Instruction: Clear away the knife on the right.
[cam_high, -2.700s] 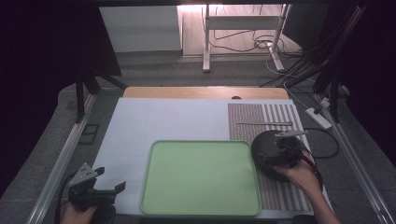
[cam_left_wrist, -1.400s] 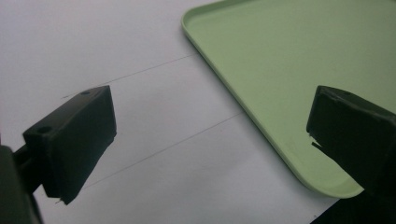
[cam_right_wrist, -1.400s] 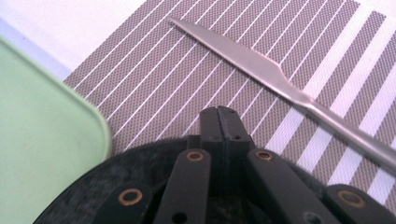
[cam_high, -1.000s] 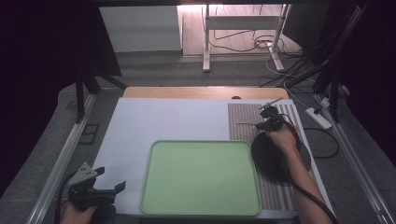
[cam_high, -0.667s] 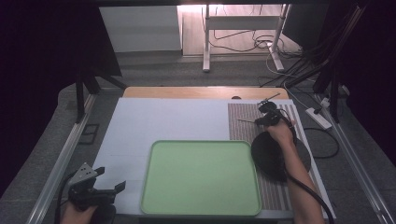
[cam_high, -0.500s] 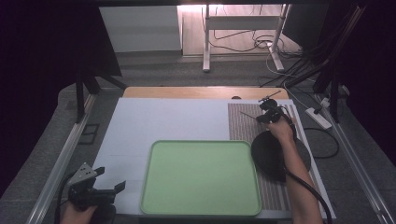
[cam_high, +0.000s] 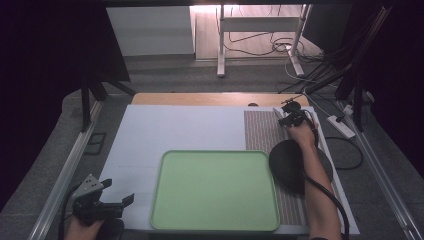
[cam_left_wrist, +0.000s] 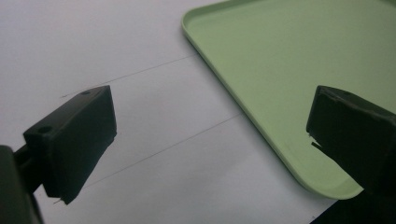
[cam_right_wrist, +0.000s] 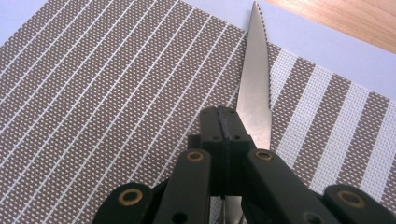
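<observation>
A steel knife (cam_right_wrist: 254, 93) with a serrated blade sticks out forward from under my right gripper (cam_right_wrist: 223, 126), whose jaws are pressed together. In the high view this gripper (cam_high: 290, 116) is at the far end of the striped placemat (cam_high: 260, 130), and the knife blade (cam_high: 276, 113) points away to the left of it. My left gripper (cam_high: 117, 200) rests at the table's near left corner. Its jaws stand wide apart around nothing, over the white table next to the green tray (cam_left_wrist: 280, 56).
The green tray (cam_high: 215, 190) lies bare at the front centre. A round black plate (cam_high: 287, 160) sits on the placemat under the person's right forearm. A wooden strip (cam_high: 200, 98) runs along the table's far edge. Cables and a power strip (cam_high: 340, 125) lie off to the right.
The right hand has left the black plate and reached to the far end of the placemat. The knife, which lay across the mat, has moved and turned with the gripper. The left gripper has stayed still.
</observation>
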